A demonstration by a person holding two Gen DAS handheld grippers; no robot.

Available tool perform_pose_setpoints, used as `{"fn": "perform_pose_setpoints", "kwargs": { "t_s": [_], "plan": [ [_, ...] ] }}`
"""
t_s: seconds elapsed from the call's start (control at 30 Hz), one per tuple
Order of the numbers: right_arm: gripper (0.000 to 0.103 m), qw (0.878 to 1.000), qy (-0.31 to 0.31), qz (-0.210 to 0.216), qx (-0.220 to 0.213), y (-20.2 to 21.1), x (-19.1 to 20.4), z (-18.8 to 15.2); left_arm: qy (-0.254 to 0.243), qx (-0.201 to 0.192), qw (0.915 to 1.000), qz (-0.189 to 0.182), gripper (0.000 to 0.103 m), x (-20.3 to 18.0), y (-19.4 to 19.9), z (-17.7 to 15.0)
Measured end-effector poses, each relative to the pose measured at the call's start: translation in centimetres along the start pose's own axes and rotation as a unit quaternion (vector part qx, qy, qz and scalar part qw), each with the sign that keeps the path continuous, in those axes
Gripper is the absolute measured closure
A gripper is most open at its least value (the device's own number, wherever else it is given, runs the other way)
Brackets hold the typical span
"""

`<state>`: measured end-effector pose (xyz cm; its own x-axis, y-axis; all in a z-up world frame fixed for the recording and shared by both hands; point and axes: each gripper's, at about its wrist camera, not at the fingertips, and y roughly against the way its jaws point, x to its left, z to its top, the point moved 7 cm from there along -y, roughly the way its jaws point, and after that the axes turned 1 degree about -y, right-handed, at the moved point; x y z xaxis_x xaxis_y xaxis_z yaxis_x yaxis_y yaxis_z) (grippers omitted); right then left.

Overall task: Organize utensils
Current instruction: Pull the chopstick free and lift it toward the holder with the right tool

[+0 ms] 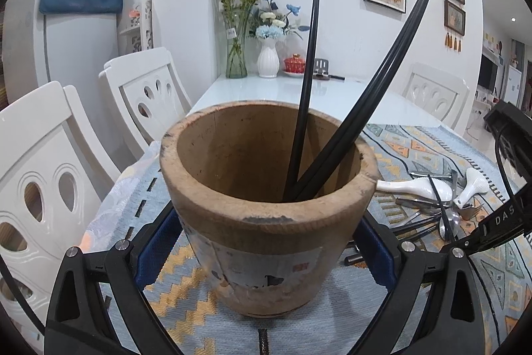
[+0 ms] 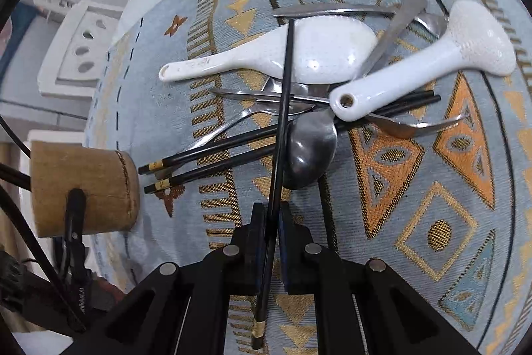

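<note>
Now the right gripper (image 2: 273,222) is clamped on one black chopstick (image 2: 282,108) over the utensil pile, its next move toward the wooden holder (image 1: 266,188) at nine o'clock, hugged by the left gripper (image 1: 266,255).

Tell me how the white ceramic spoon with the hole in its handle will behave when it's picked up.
The white ceramic spoon looks glazed and glossy, so it may slip between gripper pads. It lies propped across a fork and black chopsticks, so lifting it will probably shift them. Being ceramic, it is likely rigid, fairly heavy, and could chip if dropped.
</note>
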<state>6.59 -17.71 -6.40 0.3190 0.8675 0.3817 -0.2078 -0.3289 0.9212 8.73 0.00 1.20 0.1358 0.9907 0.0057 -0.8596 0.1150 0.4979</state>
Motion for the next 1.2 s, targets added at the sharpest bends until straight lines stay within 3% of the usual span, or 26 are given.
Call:
{"fn": "perform_pose_setpoints", "kwargs": {
  "t_s": [0.1,0.23,0.47,0.63,0.8,1.2],
  "plan": [
    [0.096,0.999,-0.018,0.039,0.015,0.0,-0.8,0.1,-0.002,-0.006,1.0,0.0,0.006,0.1,0.2,0.1],
    [0.099,0.998,-0.038,0.048,0.01,-0.2,-0.8,0.2,-0.005,-0.005,1.0,0.003,0.006,0.0,0.2,0.1],
    [0.097,0.997,0.011,0.075,0.005,0.2,1.9,-1.3,-0.004,-0.01,0.9999,0.002,0.006,0.0,0.5,0.1],
    [0.097,0.995,0.051,0.083,-0.007,0.6,3.5,-1.7,-0.005,-0.01,0.9999,0.002,0.006,0.0,0.4,0.1],
    [0.097,0.992,0.102,0.041,-0.054,2.2,5.7,-1.5,-0.003,-0.008,1.0,0.0,0.006,0.1,0.4,0.1],
    [0.098,0.987,0.13,0.068,-0.06,3.4,9.0,-0.7,0.001,-0.006,1.0,-0.004,0.005,0.2,0.2,0.1]
  ]
}}
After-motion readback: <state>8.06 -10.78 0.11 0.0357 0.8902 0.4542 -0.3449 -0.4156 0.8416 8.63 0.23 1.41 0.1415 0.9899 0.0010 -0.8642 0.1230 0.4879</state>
